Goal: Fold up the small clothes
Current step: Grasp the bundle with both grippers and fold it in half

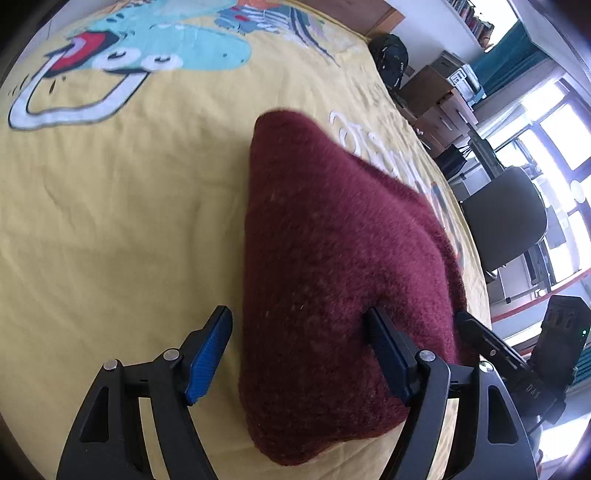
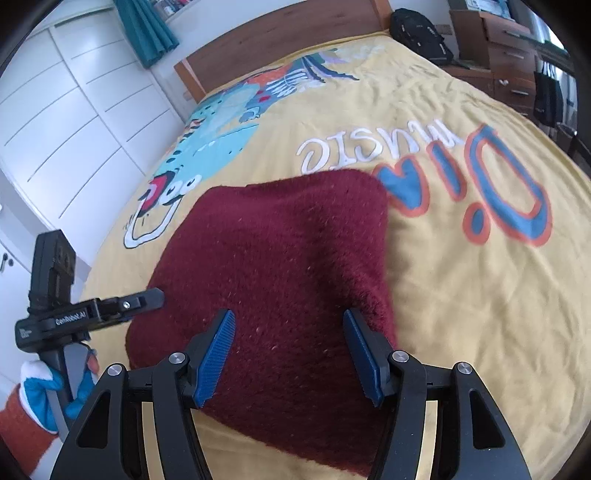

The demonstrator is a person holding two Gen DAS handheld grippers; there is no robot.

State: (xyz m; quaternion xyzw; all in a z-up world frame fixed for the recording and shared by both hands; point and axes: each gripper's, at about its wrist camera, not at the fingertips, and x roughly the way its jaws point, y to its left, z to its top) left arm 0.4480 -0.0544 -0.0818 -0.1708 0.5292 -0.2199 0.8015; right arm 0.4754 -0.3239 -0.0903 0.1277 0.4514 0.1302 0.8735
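Observation:
A dark red knitted garment (image 1: pixel 332 266) lies folded in a thick stack on the yellow bedspread (image 1: pixel 110 221). My left gripper (image 1: pixel 299 354) is open, its jaws wide apart just above the garment's near edge, holding nothing. The garment also shows in the right wrist view (image 2: pixel 280 251). My right gripper (image 2: pixel 288 358) is open above its near edge, empty. The left gripper (image 2: pixel 147 297) shows in the right wrist view at the garment's left side. The right gripper (image 1: pixel 476 328) shows in the left wrist view at the garment's right side.
The bedspread (image 2: pixel 461 314) carries a cartoon print and large letters. A wooden headboard (image 2: pixel 280 37) and white wardrobe (image 2: pixel 74 110) stand behind. A black backpack (image 2: pixel 417 29), wooden drawers (image 2: pixel 509 55) and a dark chair (image 1: pixel 509 218) stand beside the bed.

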